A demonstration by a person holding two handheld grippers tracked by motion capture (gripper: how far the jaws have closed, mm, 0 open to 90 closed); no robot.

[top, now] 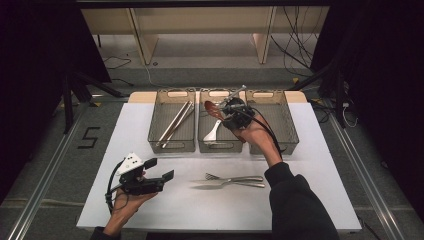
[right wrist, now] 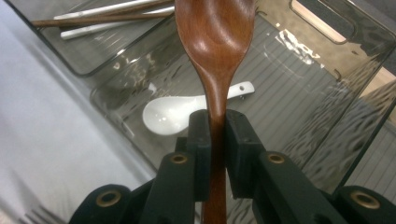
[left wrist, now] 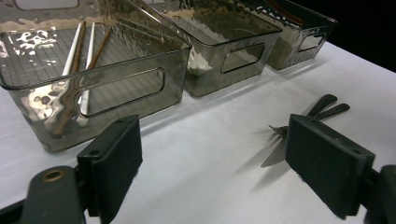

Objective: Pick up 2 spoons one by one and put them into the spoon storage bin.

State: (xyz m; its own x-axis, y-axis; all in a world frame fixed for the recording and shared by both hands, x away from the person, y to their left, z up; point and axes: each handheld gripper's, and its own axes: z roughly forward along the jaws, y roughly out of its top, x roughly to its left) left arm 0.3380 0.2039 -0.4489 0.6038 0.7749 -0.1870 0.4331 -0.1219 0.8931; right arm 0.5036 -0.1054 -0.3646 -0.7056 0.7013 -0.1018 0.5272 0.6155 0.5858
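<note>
Left tongs released, idle near the surface's near-left corner; right tongs clenched on wooden spoon over middle bin, long axis in line with jaws, bowl pointing toward far-left corner.

Brown wooden spoon clamped by its handle, bowl above the middle bin.

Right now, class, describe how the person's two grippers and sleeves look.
Both are black. The left gripper has flat rectangular jaws, a white-grey three-cornered plate on top and a black cable looping beneath. The right gripper trails a black cable along the hand; brass-coloured rivets mark its jaw arms. The right sleeve is dark.
</note>
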